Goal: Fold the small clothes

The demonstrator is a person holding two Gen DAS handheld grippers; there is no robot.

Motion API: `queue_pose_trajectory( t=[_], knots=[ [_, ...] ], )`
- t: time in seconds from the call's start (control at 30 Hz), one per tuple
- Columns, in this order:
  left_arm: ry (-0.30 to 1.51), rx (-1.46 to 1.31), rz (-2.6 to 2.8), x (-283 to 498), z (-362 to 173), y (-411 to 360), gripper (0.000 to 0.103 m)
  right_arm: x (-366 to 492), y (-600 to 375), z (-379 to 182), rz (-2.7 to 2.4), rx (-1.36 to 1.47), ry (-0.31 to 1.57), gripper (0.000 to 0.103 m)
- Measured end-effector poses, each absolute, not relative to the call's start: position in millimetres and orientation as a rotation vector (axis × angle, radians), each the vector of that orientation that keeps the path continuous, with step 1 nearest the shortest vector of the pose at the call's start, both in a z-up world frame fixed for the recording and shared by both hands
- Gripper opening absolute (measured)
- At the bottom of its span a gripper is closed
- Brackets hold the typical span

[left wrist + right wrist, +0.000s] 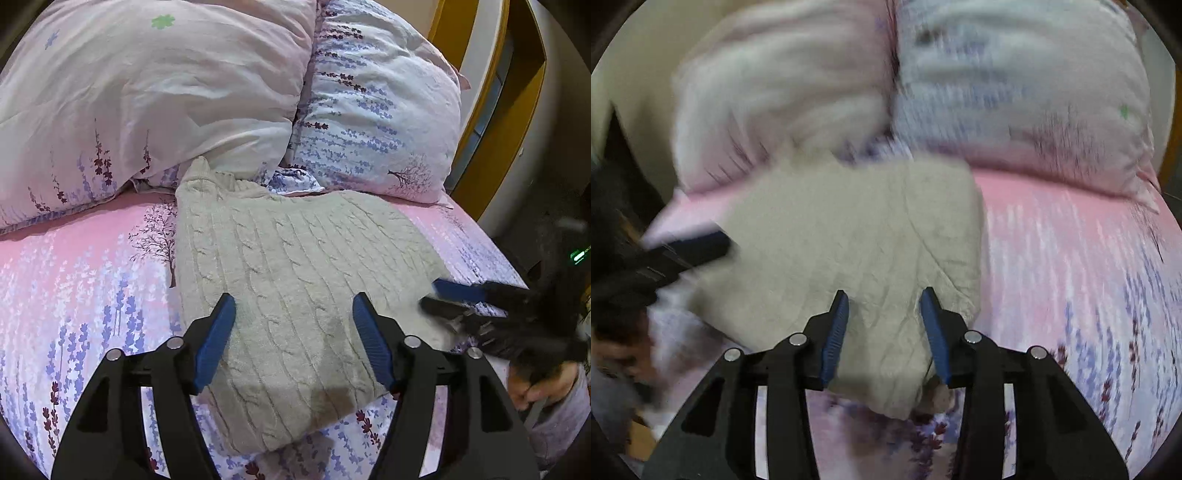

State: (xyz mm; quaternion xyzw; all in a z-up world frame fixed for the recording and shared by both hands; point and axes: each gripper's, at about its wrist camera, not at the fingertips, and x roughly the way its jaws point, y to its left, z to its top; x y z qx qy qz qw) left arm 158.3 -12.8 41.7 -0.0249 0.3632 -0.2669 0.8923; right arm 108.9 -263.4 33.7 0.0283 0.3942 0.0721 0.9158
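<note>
Folded grey sweater on bed, both grippers over it.

The cable-knit sweater [291, 280] lies folded on the pink floral bed sheet [74, 273], its far edge touching the two pillows [147, 92]. Left gripper [294, 306]: fingers apart, over the near edge, holding nothing. Right gripper [883, 301]: fingers apart, over the sweater's right near corner; that view is motion-blurred.

Beige cable-knit sweater [295, 280] lies folded flat.
</note>
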Motion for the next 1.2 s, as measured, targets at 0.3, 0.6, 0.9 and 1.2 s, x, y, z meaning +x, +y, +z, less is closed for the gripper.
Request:
queue_pose_trajectory(
  t=[0.3,0.6,0.9,1.2],
  knots=[
    [0.666,-0.004,-0.43,111,64,7,0.096,69,-272,64,0.024,0.098,0.682,0.096],
    [0.798,-0.076,-0.278,79,42,44,0.102,40,-267,45,-0.118,0.031,0.742,0.101],
    [0.888,0.024,-0.244,79,22,8,0.102,45,-243,12,-0.055,0.055,0.839,0.101],
    [0.951,0.091,-0.195,89,9,-3,0.102,52,-236,0,-0.087,0.025,0.905,0.101]
  ],
)
